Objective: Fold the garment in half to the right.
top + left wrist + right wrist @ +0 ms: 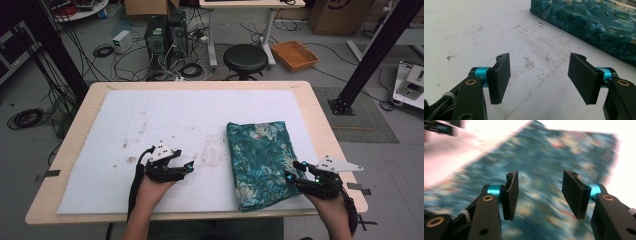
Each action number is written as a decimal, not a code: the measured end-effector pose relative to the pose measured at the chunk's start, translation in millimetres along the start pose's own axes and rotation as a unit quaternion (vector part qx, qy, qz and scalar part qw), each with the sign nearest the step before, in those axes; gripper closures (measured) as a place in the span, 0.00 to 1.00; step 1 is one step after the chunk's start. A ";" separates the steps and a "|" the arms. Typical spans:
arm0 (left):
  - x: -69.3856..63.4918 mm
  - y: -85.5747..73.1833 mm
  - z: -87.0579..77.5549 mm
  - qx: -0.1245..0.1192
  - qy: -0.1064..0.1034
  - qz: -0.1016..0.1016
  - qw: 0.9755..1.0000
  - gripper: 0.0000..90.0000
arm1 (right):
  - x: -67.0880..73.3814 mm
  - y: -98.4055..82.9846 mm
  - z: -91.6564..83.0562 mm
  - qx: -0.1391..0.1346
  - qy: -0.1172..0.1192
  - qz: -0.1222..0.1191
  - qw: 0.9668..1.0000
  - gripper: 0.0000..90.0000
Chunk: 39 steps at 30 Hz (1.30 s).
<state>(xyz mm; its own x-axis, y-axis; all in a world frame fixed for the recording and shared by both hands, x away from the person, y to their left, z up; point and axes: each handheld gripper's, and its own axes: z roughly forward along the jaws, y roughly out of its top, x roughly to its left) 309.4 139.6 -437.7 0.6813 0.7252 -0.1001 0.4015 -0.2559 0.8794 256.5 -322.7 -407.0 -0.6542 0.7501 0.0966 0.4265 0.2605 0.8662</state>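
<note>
High view: a folded teal floral cloth (260,162) lies at lower right of a stained white mat (165,125), the right gripper (295,172) at its edge. Left gripper view: the left gripper (539,77) hangs spread above bare mat. Right gripper view: jaws spread over blurred cloth.

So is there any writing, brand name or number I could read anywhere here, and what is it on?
No text can be read.
Cardboard box on the floor at top right: a dark red mark, too small and cut off to read.
Computer towers: labels too small.
Floral cloth, white mat, left gripper, right gripper: no writing.
</note>
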 end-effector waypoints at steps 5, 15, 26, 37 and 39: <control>1.1 -0.3 -1.5 -0.002 0.000 -0.002 1.000 0.38 | 33.7 8.8 20.1 0.005 0.055 -0.022 0.998 0.52; 2.5 -1.5 -2.1 0.000 0.004 -0.003 1.000 0.38 | 66.3 -8.4 66.9 0.073 0.079 -0.065 0.992 0.52; 2.7 -2.3 -2.3 0.001 0.006 -0.002 1.000 0.38 | 49.7 -9.3 44.6 0.051 0.048 -0.054 0.996 0.50; 2.7 -2.0 -1.2 0.002 0.008 -0.003 1.000 0.38 | -13.4 -44.8 8.8 0.076 -0.060 0.037 0.995 0.86; 1.8 -1.9 -0.9 0.003 0.008 -0.003 1.000 0.38 | -11.7 -48.6 11.8 0.074 -0.070 0.021 0.995 0.94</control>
<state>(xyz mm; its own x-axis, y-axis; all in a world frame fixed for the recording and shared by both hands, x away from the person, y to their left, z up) 309.3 141.9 -439.0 0.6695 0.7363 -0.0982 0.4087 -0.2548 0.8763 250.8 -336.9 -456.0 -0.5440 0.8374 0.0532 0.5468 0.3057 0.7795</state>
